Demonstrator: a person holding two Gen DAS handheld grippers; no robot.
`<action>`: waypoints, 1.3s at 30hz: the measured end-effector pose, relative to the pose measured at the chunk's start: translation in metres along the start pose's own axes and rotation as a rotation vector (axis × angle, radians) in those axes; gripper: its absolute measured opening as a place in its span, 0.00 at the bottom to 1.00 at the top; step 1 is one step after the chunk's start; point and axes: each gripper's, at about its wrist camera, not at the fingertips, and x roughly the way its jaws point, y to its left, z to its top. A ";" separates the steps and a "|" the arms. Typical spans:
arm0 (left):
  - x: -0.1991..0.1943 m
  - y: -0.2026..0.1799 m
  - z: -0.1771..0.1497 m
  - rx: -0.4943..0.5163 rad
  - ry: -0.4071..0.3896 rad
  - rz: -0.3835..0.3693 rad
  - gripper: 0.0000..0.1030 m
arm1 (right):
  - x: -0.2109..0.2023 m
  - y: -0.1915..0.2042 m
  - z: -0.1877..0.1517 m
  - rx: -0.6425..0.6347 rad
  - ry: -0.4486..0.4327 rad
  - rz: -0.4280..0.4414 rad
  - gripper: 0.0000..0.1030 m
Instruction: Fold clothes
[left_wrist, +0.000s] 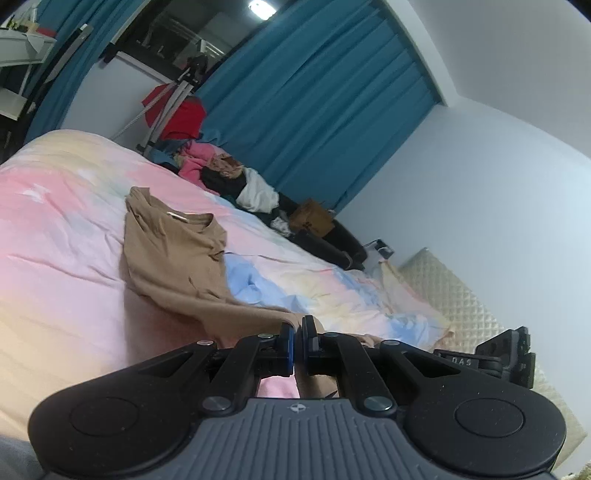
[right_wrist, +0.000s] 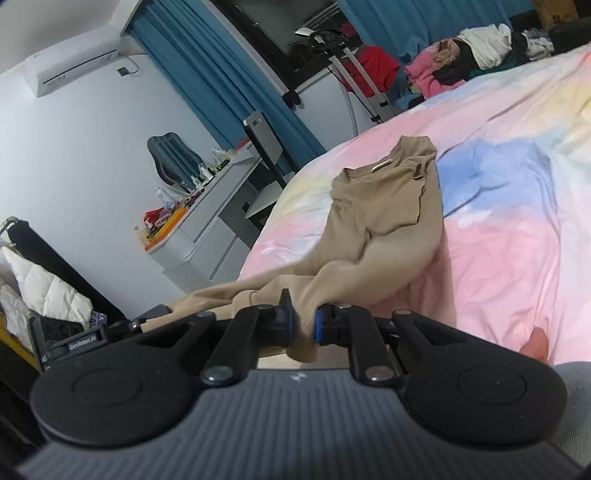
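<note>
- Left wrist view: our left gripper (left_wrist: 297, 341) has its jaws pressed together on a thin edge of the tan shirt (left_wrist: 173, 251), which runs from the jaws out across the bed (left_wrist: 59, 229). The collar end lies flat toward the far side of the bed; the near end is raised off the cover. The other gripper shows at the right edge of this view, beside the bed's near corner.
- Right wrist view: our right gripper (right_wrist: 303, 325) has its jaws clamped on a thicker bunch of the same shirt (right_wrist: 391, 206), with cloth hanging below the pads. The shirt's body sags between the jaws and the collar, creased and partly doubled over. A pile of clothes (right_wrist: 476, 55) sits at the bed's far edge, well apart from the shirt.
- Doing the step well, as we judge it: we should keep both grips level with each other and pull the held edge taut, so the sag and creases drop out before we carry it toward the collar. The right grip looks bunched, so the fold may land crooked unless we spread that corner.
</note>
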 end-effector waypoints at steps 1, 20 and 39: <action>0.003 -0.001 0.002 0.011 -0.003 0.005 0.04 | 0.005 0.000 0.003 -0.003 -0.006 -0.004 0.14; 0.226 0.101 0.108 0.174 0.008 0.321 0.05 | 0.217 -0.089 0.102 0.023 -0.059 -0.196 0.15; 0.306 0.183 0.085 0.141 0.137 0.429 0.11 | 0.316 -0.130 0.082 -0.111 0.049 -0.348 0.17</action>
